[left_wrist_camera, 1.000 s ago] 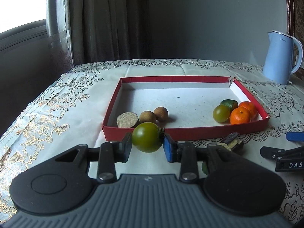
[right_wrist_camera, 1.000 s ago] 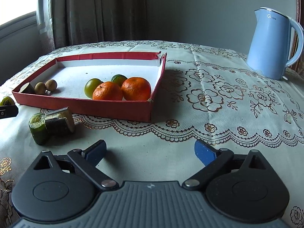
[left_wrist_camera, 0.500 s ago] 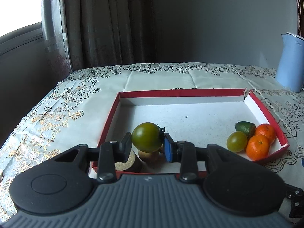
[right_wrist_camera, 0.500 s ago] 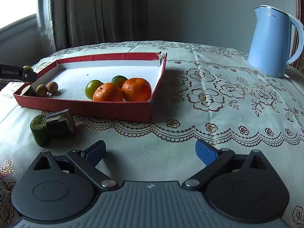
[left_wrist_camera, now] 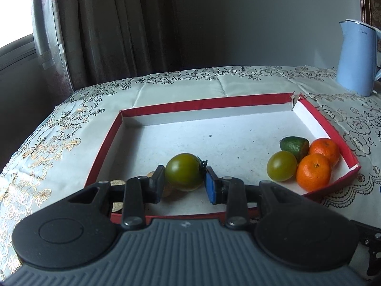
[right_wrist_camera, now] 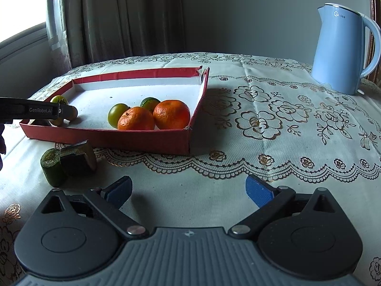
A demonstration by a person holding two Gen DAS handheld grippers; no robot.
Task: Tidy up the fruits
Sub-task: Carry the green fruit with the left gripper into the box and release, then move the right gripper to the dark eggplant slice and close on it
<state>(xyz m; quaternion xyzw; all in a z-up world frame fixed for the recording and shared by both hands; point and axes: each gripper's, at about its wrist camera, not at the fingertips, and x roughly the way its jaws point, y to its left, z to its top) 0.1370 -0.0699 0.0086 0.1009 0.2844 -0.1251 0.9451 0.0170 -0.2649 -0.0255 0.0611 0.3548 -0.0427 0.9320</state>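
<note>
My left gripper (left_wrist_camera: 183,183) is shut on a green tomato (left_wrist_camera: 184,174) and holds it above the near left part of the red tray (left_wrist_camera: 204,102). Small brown fruits (left_wrist_camera: 152,174) and a cut round piece (left_wrist_camera: 116,206) lie under it, mostly hidden. In the tray's near right corner sit another green tomato (left_wrist_camera: 282,165), two oranges (left_wrist_camera: 313,171) and a dark green fruit (left_wrist_camera: 294,145). My right gripper (right_wrist_camera: 188,189) is open and empty over the cloth in front of the tray (right_wrist_camera: 142,139). The left gripper (right_wrist_camera: 35,110) shows at the left of the right wrist view.
A green cut cucumber piece (right_wrist_camera: 52,166) and a dark chunk (right_wrist_camera: 78,158) lie on the tablecloth just in front of the tray. A light blue kettle (right_wrist_camera: 340,47) stands at the back right. Curtains hang behind the table's far left edge.
My left gripper has carried the green tomato up from in front of the tray and forward over its near left part. My right gripper has hardly moved and stays open.
</note>
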